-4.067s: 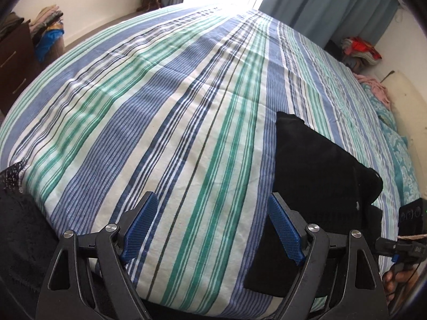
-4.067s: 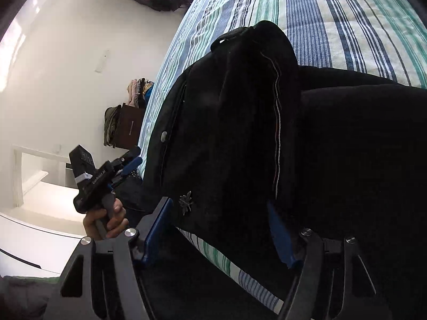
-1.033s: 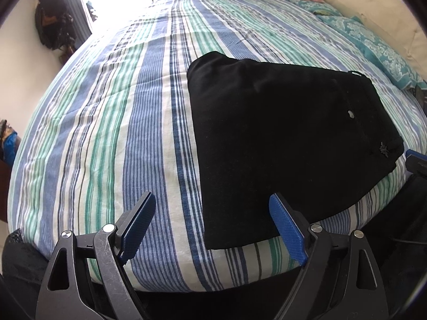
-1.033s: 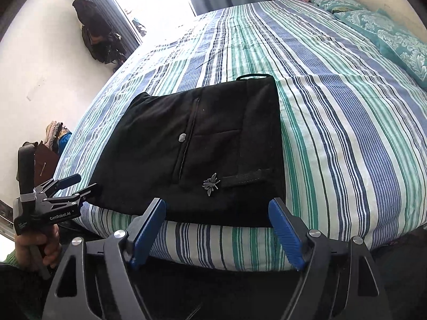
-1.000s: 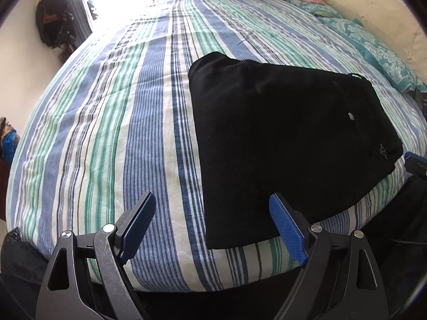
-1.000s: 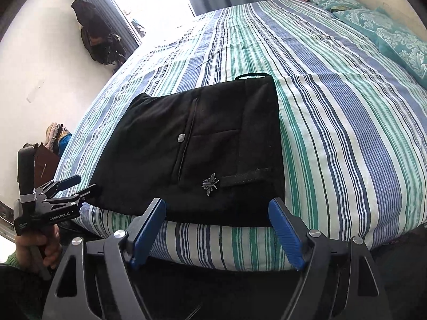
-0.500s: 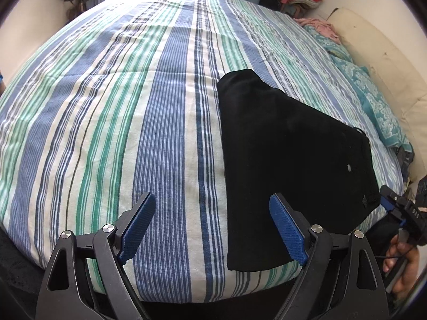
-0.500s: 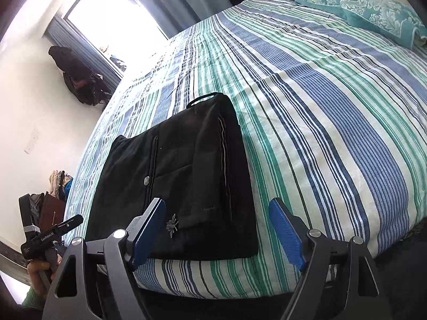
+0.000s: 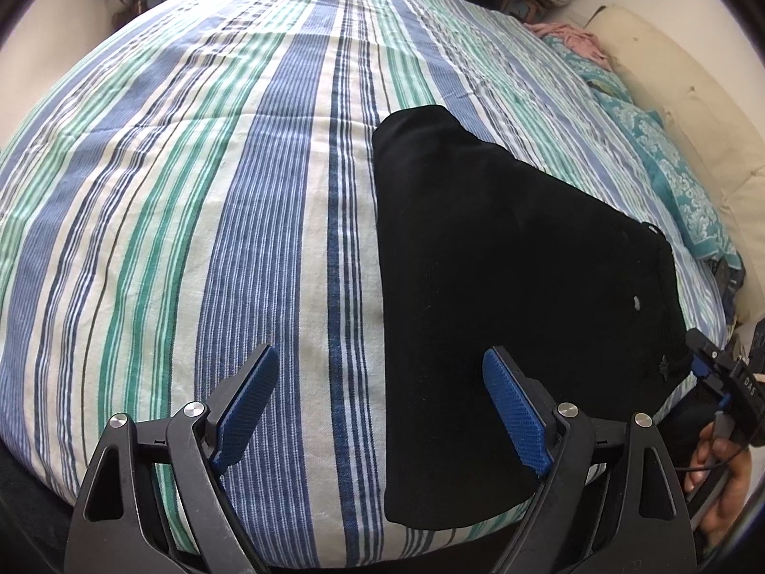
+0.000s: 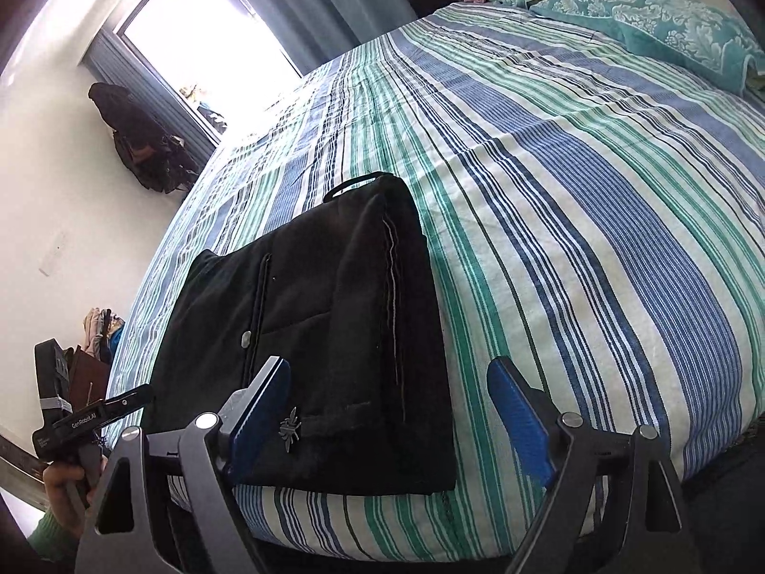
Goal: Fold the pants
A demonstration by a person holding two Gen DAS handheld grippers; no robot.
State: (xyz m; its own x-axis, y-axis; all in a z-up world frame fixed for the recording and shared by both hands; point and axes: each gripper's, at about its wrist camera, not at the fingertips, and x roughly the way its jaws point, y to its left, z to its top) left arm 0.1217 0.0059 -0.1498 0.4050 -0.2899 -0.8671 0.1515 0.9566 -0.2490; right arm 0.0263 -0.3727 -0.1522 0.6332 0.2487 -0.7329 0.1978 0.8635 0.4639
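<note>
The black pants (image 9: 502, 287) lie folded into a flat rectangle near the front edge of the striped bed (image 9: 191, 191). In the right wrist view the pants (image 10: 334, 335) show a metal button and a small fly-shaped pin. My left gripper (image 9: 377, 406) is open and empty, held back from the bed edge beside the pants' left end. My right gripper (image 10: 387, 411) is open and empty, held back from the bed edge at the pants' right end. Each gripper shows at the edge of the other's view, the right one (image 9: 717, 373) and the left one (image 10: 86, 421).
The bed's striped cover (image 10: 573, 191) stretches away beyond the pants. Teal pillows (image 10: 645, 14) and a cream headboard (image 9: 693, 119) lie on the right side. A bright window with blue curtains (image 10: 215, 48), a dark bag on the wall (image 10: 143, 143) and clothes piles stand around the room.
Both grippers have swung outward away from each other and tilted up, so the pants shifted sideways in each view. The pants have not moved on the bed. Both grippers stayed open.
</note>
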